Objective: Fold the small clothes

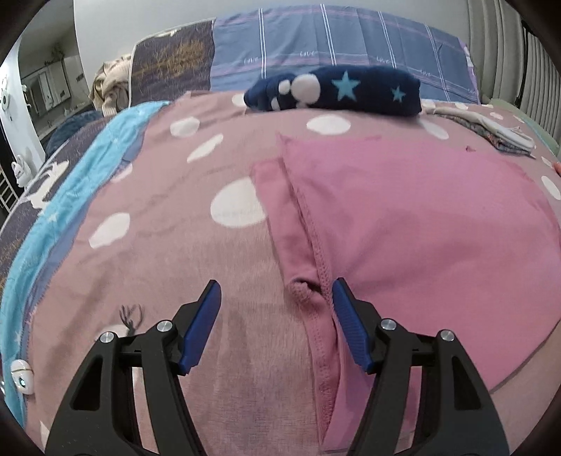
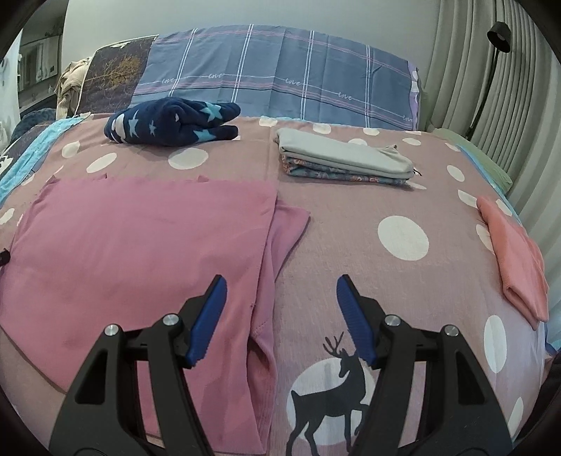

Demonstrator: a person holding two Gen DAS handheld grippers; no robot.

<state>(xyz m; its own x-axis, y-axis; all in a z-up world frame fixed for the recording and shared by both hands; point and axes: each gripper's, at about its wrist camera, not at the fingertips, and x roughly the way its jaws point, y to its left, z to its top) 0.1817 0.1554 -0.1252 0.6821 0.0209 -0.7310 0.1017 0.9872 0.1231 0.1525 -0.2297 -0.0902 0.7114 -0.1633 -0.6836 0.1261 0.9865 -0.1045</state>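
black arms and blue fingers [image 1: 207, 326] of the left gripper [image 1: 277, 291] fill the bottom of the left wrist view, spread well apart with nothing clamped between them. they hover over the pink garment [image 1: 403, 217], whose stitched sleeve edge runs up the centre of the frame right between the tips; whether the right-hand pad touches the cloth, can't tell. the garment lies flat across the right half of that frame on the polka-dot bedspread [image 1: 175, 210].

over to the right wrist view: the right gripper [image 2: 280, 289] sits at the bottom, its fingers [image 2: 354, 319] just as wide, empty too. the garment spreads over the left half of this frame, one sleeve poking out toward the centre, its hem dropping down between the tips. a deer print [image 2: 329, 393] on the bedspread shows at lower centre, just beside the right-hand pad.

upper left, a navy star-print bundle [image 2: 175, 122] rests near the blue plaid pillow [image 2: 280, 70]. upper centre right, a folded stack [image 2: 343, 159], grey on top, floral beneath. at the right edge, a folded salmon cloth [image 2: 515, 263] lies on the bedspread, well apart from the stack. curtain [image 2: 491, 87] and a black lamp [image 2: 499, 33] in the upper right corner.
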